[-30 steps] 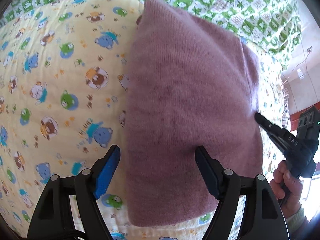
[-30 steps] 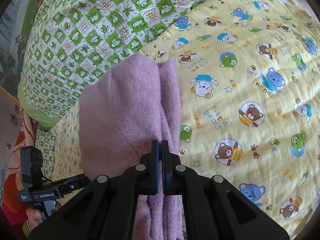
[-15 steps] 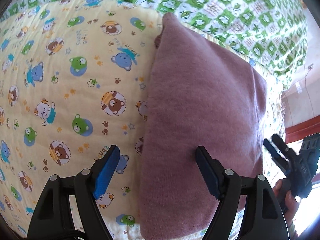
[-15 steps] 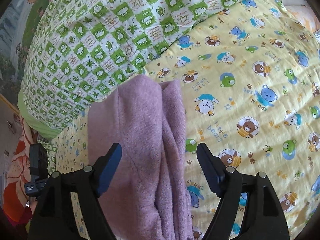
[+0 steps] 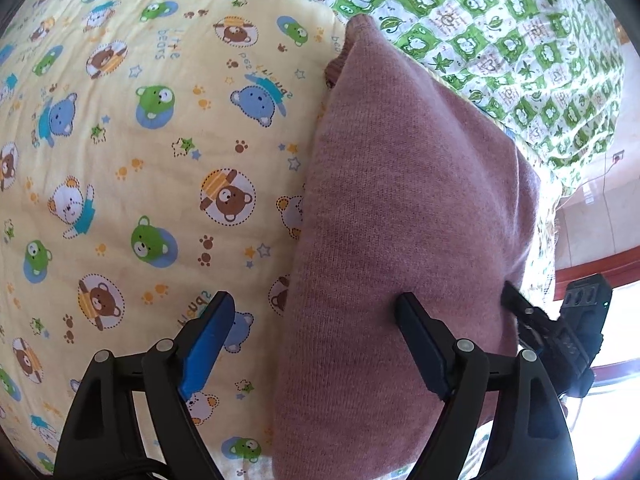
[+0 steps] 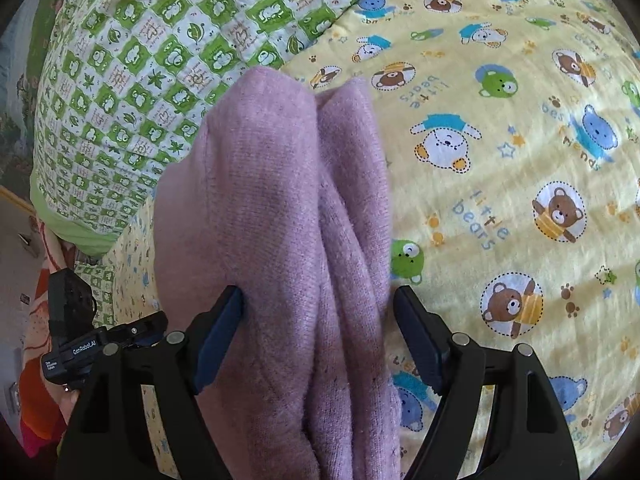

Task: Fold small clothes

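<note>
Lettering "little bears" repeats across the yellow sheet [image 6: 500, 152]; "GenRobot.AI" marks the left gripper [image 6: 120, 336], jaws opening and empty; the right gripper [image 6: 318, 340], jaws closing, straddles the folded pink knit [image 6: 276, 208] ungripped.

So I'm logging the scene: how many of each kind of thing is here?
Pink knit garment: 1
Yellow bear-print quilt: 1
Green checked quilt: 1
Handheld grippers, left gripper and right gripper: 2
Total: 5

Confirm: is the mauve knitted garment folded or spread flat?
Folded. The mauve knitted garment lies as a compact bundle with stacked layers and a crease along its length.
</note>
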Tool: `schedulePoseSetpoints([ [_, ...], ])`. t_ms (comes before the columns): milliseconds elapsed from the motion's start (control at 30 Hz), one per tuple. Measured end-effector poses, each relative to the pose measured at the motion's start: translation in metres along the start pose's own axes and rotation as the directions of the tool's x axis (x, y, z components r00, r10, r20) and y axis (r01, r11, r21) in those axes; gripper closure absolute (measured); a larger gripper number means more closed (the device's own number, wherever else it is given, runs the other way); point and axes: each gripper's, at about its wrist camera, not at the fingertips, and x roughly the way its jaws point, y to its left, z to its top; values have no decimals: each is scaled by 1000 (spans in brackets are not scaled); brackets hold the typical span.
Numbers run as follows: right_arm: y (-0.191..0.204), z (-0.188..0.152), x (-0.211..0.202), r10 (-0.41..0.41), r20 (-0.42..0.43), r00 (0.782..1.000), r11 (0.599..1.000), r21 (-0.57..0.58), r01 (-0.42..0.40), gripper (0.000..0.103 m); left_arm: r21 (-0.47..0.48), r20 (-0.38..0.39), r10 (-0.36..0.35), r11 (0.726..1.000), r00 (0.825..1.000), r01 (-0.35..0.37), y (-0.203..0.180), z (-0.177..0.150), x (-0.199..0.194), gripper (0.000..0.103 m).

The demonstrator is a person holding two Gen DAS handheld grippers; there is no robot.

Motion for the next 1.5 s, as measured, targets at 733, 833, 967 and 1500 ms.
schedulePoseSetpoints([
  [733,-26,-10,-2,185,1,983,978,95,-184,70,-11,55,-39,999,998,40,-36,-4,32,49],
  [833,-19,-9,-3,166,6,986,983,84,-166,71,15,82,-46,999,996,45,-38,-8,23,62],
  [967,-4,-10,-13,147,33,989,987,54,-149,73,14,114,-73,997,991,72,-37,-13,6,68],
  [1500,89,-40,-40,216,66,974,975,-63,-212,75,44,257,-151,989,955,144,21,-56,-121,71],
])
